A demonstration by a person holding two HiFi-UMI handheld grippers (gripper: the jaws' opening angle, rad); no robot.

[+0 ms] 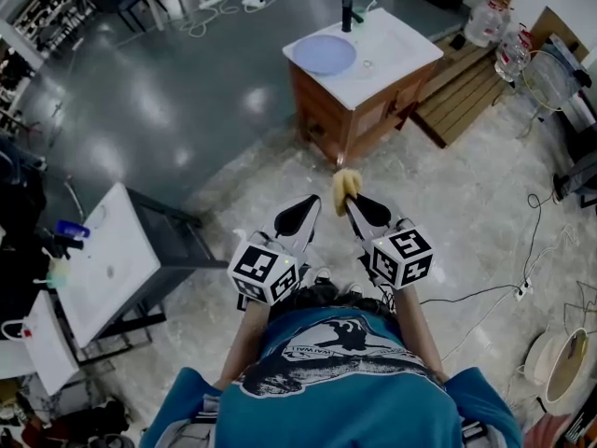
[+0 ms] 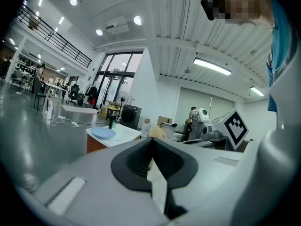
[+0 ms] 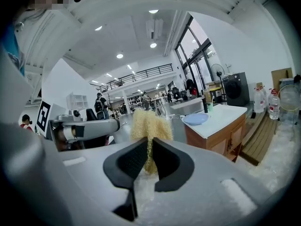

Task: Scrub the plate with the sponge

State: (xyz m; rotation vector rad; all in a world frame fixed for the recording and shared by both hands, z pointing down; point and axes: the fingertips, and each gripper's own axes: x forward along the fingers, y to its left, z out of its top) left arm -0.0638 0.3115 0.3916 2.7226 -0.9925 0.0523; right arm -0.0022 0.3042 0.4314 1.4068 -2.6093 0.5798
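The yellow sponge (image 3: 149,126) is clamped between the jaws of the right tool (image 3: 150,155), with its frayed upper part standing above the pads. The left tool (image 2: 151,147) is held just beside it, its jaws pressed together with nothing between them. The blue plate (image 1: 324,54) lies on the white-topped bench (image 1: 396,59) near a dark faucet (image 1: 347,13), well apart from both tools.
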